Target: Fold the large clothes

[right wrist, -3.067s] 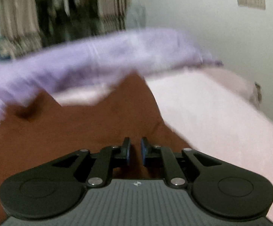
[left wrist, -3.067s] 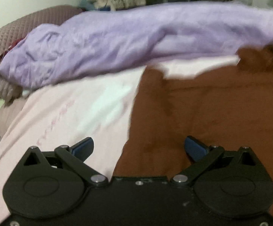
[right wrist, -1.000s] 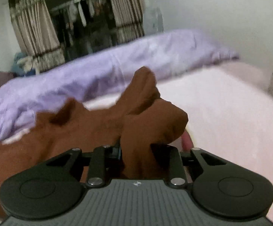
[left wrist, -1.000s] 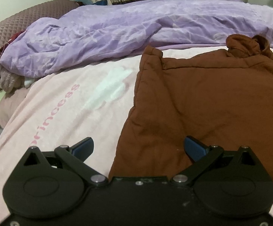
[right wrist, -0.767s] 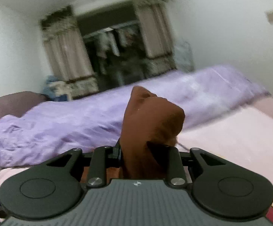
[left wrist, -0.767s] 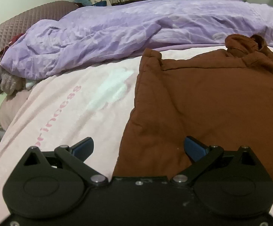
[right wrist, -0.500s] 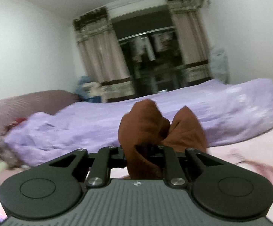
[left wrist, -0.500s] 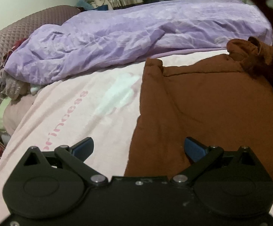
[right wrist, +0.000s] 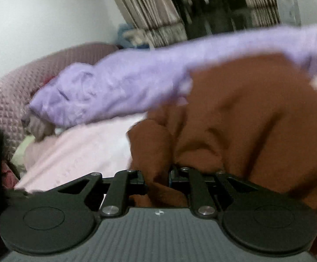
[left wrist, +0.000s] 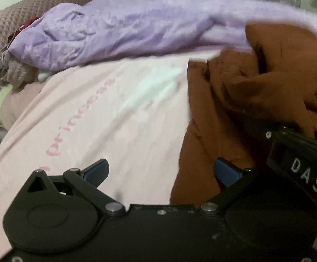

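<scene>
**Carrying the brown edge across for the fold**

The brown garment (left wrist: 215,118) lies on the pink bed sheet (left wrist: 106,118), filling the right half of the left wrist view, its left edge running down the middle of the frame. In the right wrist view a bunched part of the brown garment (right wrist: 241,118) rises from the lower centre and fills the right of the frame, with folds trailing down into the tool. The right tool (right wrist: 157,178) is clamped on that bunch, its fingers pressed in on the cloth from both sides. It also shows at the right edge of the left wrist view, crossing over the garment. The left tool (left wrist: 160,170) has its fingers spread wide apart and holds nothing; its right fingertip sits over the garment's near left edge, its left fingertip over bare sheet.

The step in hand looks like drawing one side of the garment over the body. To do it well, the right tool should carry its cloth low and level so the lifted layer lands flat instead of heaping, and line its edge up with the edge lying on the sheet. The left tool could pin the near edge so the body does not drag along.

Beyond the garment, a purple quilt (left wrist: 119,28) runs across the upper frame, with a quilted headboard (left wrist: 16,19) at upper left and curtains (right wrist: 158,11) behind.
</scene>
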A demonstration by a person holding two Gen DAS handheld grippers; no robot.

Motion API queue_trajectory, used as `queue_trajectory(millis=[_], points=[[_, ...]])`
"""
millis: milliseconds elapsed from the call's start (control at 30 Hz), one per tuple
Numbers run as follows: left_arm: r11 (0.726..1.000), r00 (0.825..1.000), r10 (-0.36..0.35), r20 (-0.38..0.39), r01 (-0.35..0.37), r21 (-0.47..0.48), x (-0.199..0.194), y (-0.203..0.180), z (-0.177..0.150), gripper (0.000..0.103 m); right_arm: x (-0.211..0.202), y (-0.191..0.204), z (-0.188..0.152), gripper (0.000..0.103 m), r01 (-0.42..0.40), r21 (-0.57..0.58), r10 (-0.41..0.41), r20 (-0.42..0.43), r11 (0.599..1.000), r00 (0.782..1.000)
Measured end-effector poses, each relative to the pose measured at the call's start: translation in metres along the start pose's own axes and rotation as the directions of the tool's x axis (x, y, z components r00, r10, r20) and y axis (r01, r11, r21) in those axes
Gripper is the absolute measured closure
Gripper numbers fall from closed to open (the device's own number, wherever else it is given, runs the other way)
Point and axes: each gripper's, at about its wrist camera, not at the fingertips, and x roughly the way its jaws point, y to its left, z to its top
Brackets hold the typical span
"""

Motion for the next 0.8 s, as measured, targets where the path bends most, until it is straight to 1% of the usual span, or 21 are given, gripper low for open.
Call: queue_trajectory(millis=[33,100,133,233,300,400,467,500,567,600,633,700,767,800], points=[[1.0,1.0,-0.011,0.009,0.011,-0.014,0.001,0.0,-0.003,0.0,-0.003,0.001,-0.007,0.087,-0.002,0.006,0.002,-0.006,1.0,1.0],[0.998,1.0,-0.03,0.011,0.03,-0.053,0.0,0.004,-0.004,0.0,-0.013,0.009,-0.007,0.087,0.019,-0.03,-0.018,0.016,0.999,1.0],[0.998,0.999,-0.036,0.01,0.037,-0.056,-0.001,0.005,-0.003,0.0,-0.017,0.013,-0.005,0.087,0.029,-0.033,-0.028,0.018,0.999,0.999],[0.997,0.999,-0.048,0.015,0.048,-0.055,-0.004,0.01,-0.002,0.0,-0.023,0.016,0.001,0.086,0.029,0.009,-0.029,0.034,1.0,0.999],[0.996,0.998,-0.064,0.019,0.065,-0.063,-0.008,0.015,-0.004,0.0,-0.034,0.022,0.005,0.086,0.02,0.003,-0.02,0.079,1.0,0.997],[0.996,0.998,-0.067,0.022,0.068,-0.056,-0.008,0.018,-0.004,0.0,-0.043,0.037,0.017,0.086,0.01,-0.017,-0.007,0.146,1.0,0.989],[0.995,0.998,-0.067,0.008,0.068,-0.071,-0.004,0.023,-0.006,0.0,-0.039,0.039,0.018,0.086,0.011,-0.025,-0.007,0.143,1.0,0.99],[0.994,0.998,-0.068,-0.003,0.068,-0.081,-0.001,0.025,-0.007,0.0,-0.03,0.036,0.015,0.086,0.011,-0.015,-0.01,0.115,1.0,0.993],[0.994,0.998,-0.063,-0.013,0.061,-0.086,0.001,0.03,-0.008,0.0,-0.012,0.024,0.002,0.086,0.004,0.047,-0.006,0.043,0.999,0.999],[0.995,0.998,-0.06,-0.015,0.058,-0.083,0.001,0.032,-0.008,0.0,-0.009,0.024,0.0,0.086,-0.005,0.062,0.002,0.039,0.998,0.999],[0.995,0.998,-0.056,-0.015,0.055,-0.079,0.0,0.033,-0.008,0.0,-0.008,0.029,0.003,0.086,-0.005,0.046,0.003,0.051,0.999,0.999],[0.995,0.999,-0.048,-0.015,0.047,-0.083,-0.001,0.036,-0.008,0.0,-0.013,0.041,0.017,0.086,-0.031,0.018,0.029,0.086,0.999,0.996],[0.995,0.999,-0.047,-0.019,0.045,-0.088,-0.001,0.038,-0.01,0.0,-0.019,0.045,0.028,0.086,-0.056,0.034,0.052,0.109,0.998,0.993],[0.995,0.999,-0.049,-0.022,0.047,-0.088,-0.001,0.039,-0.011,0.0,-0.02,0.044,0.028,0.086,-0.047,0.047,0.041,0.109,0.998,0.993]])
